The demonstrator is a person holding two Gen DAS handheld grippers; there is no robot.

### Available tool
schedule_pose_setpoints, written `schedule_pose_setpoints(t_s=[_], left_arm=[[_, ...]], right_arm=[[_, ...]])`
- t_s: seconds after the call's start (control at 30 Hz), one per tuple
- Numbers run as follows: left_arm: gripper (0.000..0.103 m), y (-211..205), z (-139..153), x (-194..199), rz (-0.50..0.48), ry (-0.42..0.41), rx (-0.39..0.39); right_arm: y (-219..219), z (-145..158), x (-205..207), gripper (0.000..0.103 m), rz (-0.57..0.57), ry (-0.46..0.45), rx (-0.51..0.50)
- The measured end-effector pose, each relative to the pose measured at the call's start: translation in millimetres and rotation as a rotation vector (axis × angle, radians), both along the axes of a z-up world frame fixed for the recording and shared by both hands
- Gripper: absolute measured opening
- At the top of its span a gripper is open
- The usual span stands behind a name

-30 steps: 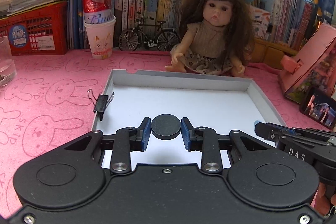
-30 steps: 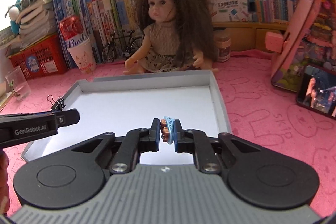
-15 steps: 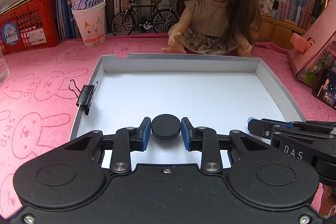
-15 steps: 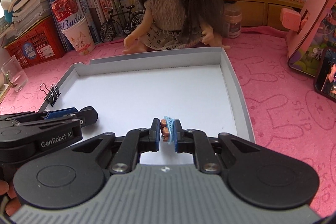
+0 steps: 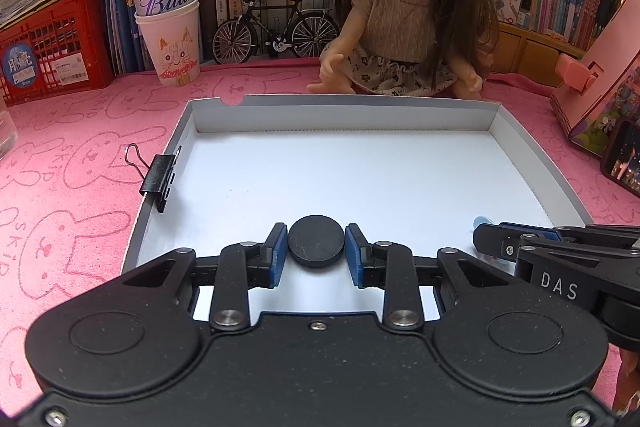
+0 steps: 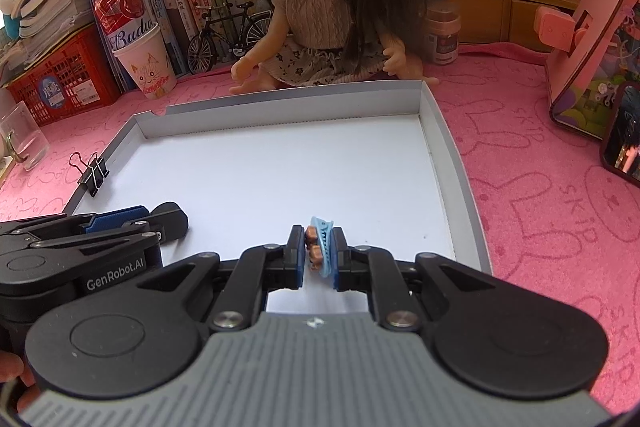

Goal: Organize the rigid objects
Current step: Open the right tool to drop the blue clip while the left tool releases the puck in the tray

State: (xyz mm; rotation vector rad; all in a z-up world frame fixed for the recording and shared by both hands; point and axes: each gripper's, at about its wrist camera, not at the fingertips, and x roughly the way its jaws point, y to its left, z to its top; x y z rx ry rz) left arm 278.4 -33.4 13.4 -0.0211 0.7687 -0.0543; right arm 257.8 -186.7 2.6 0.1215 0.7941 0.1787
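From the left wrist, the left gripper has its jaws closed on a black disc, pinched edge to edge between the blue pads and held over the near part of the white tray. Whether the disc touches the tray floor I cannot tell; the gripper body hides the tray's near rim. At the right edge the right gripper pokes in side-on, with only a sliver of pale blue showing at its tip. A binder clip grips the tray's left wall. A doll sits just behind the far wall.

From the right wrist, the right gripper is clamped tight on a small toy, pale blue with a brown part; it is too squeezed between the pads to name. It hangs over the tray's near right part. The left gripper enters from the left, its disc hidden from here. A bit of a hand shows at the lower left corner, mostly cut off.
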Motion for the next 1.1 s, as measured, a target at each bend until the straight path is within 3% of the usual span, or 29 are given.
schedule_pose_setpoints(t_s=[0.5, 0.57, 0.67, 0.77, 1.1], left_arm=[[0.03, 0, 4, -3, 0.003, 0.005, 0.005], [0.03, 0, 6, -5, 0.001, -0.006, 0.009], [0.046, -1, 11, -10, 0.0, -0.029, 0.019], [0.052, -1, 16, -17, -0.009, -0.047, 0.03], [0.075, 11, 33, -48, 0.001, -0.09, -0.023]], right_arm=[[-1, 4, -4, 0.024, -0.003, -0.019, -0.013], [-1, 7, -6, 0.036, -0.004, -0.027, -0.014], [-1, 11, -9, 0.045, 0.001, -0.041, -0.016], [-1, 15, -14, 0.062, -0.001, -0.058, -0.025], [-9, 34, -46, 0.087, 0.008, -0.147, -0.048]])
